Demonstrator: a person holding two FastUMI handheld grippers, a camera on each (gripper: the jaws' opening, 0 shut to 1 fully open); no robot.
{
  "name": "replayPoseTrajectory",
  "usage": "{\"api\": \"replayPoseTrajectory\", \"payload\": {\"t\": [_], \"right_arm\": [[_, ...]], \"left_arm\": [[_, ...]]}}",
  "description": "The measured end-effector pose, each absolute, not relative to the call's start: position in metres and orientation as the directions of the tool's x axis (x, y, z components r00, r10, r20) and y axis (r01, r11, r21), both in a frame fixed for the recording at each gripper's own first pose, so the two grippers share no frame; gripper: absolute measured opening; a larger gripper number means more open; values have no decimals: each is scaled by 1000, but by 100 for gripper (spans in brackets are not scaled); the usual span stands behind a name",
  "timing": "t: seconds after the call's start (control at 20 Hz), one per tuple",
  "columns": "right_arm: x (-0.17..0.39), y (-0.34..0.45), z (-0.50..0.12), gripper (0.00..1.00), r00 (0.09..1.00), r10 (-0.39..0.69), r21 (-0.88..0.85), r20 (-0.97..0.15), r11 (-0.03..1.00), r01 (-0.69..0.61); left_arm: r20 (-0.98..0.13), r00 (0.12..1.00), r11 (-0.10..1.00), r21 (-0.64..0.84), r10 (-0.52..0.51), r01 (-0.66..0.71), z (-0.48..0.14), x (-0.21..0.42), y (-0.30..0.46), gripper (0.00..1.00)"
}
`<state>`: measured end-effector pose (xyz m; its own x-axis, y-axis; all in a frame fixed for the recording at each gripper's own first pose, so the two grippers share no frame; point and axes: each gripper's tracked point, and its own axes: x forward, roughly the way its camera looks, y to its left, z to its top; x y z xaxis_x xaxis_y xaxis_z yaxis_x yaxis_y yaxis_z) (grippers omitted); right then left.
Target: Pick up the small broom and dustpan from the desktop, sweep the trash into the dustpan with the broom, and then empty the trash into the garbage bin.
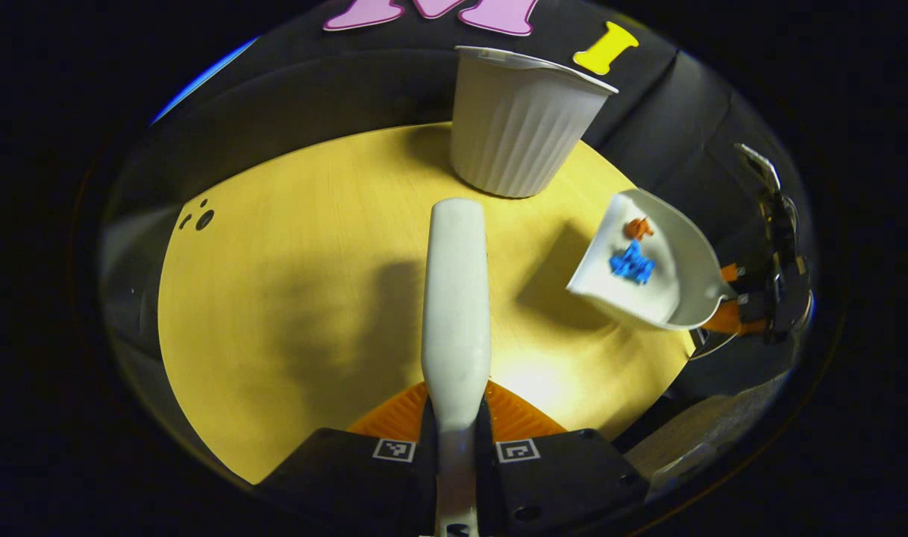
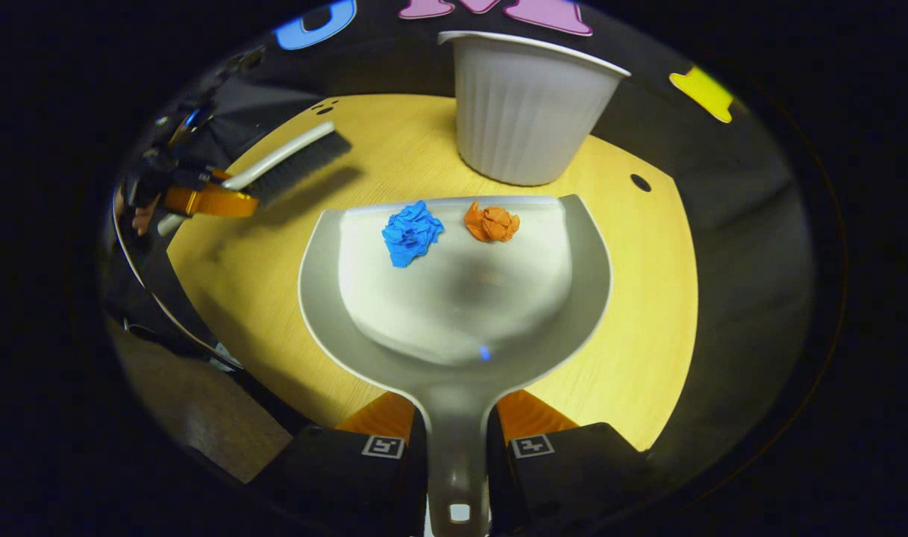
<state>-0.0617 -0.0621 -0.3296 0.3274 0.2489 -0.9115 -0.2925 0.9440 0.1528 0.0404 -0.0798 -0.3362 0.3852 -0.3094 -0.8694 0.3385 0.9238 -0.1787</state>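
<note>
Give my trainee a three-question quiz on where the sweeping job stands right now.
1. True or false: both paper scraps, blue and orange, lie in the dustpan.
2. Which gripper holds the broom: A left, B right?
3. Fill in: the dustpan's open edge points toward the white ____.

Key:
1. True; they sit near its front edge.
2. A; the left gripper is closed on the broom handle, the right gripper on the dustpan handle.
3. Bin.

Paper wads in dustpan; bin behind.
</note>
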Motion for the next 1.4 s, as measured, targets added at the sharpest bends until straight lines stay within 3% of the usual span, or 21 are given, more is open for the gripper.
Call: {"api": "replayPoseTrajectory", "payload": {"t": [0.25,0.55,0.75,1.1,1.4], "right_arm": [[-38,-87,-256,37,386,206,153,-899,974,-164],[34,-126,-186,37,462,170,131,-870,985,-114],[87,-156,-169,37,479,78,29,-875,994,-108],[161,-179,-175,36,415,-66,-164,-907,965,-204],[194,-188,-166,36,331,-200,-325,-922,864,-384]], "left_arm": [[-872,371,918,-191,-321,346,-351,20,-63,25],[-871,370,920,-198,-324,340,-364,7,-50,25],[-869,356,915,-223,-342,336,-369,0,-49,25],[-870,353,919,-234,-344,317,-377,1,-42,25],[-869,349,913,-235,-351,333,-384,4,-40,25]]}}
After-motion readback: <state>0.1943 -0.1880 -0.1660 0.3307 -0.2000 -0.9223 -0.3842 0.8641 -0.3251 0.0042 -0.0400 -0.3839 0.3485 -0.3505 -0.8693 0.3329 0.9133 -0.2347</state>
